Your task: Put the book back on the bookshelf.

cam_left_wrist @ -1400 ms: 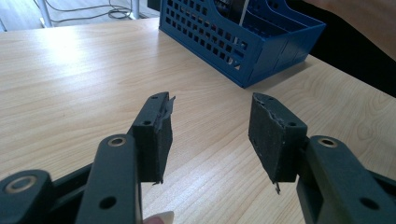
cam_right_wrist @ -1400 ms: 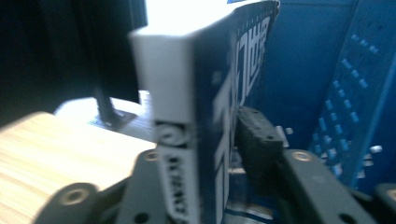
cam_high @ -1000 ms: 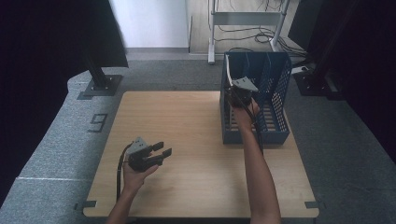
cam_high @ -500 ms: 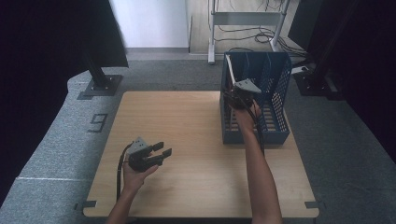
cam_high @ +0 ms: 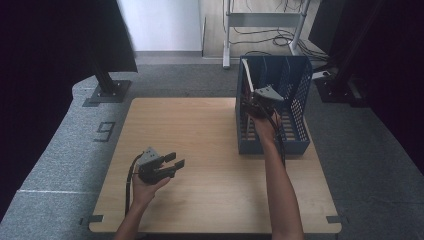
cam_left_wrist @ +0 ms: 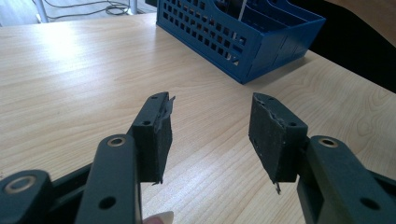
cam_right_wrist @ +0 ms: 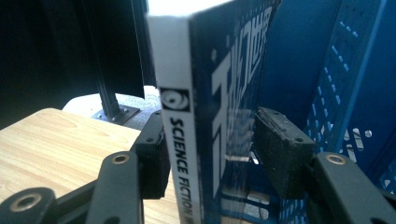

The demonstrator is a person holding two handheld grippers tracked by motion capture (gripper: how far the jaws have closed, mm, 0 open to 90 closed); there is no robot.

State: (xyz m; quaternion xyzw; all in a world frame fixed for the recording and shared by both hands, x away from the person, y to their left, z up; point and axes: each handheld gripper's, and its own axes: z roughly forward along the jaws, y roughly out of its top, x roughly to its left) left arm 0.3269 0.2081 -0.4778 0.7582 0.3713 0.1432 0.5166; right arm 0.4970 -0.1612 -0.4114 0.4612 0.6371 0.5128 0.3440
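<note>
A blue perforated file rack (cam_high: 295, 145) stands on the wooden table (cam_high: 200, 190) at the right. A book with a white spine and a dark blue cover (cam_right_wrist: 219, 93) stands upright in the rack's left compartment; from above its white edge (cam_high: 248, 85) shows. My right gripper (cam_high: 252, 102) is at the rack's left side, astride the book (cam_right_wrist: 210, 140). Its jaws have just been opening, and the right pad (cam_right_wrist: 280, 149) stands clear of the cover. My left gripper (cam_high: 175, 161) hovers open and empty over the table's front left (cam_left_wrist: 210, 135).
The rack (cam_left_wrist: 224, 42) has several compartments and tall walls (cam_right_wrist: 355, 70) close to my right gripper. A black stand (cam_high: 107, 85) rises off the table's far left. A metal trolley and cables (cam_high: 265, 20) sit behind the table.
</note>
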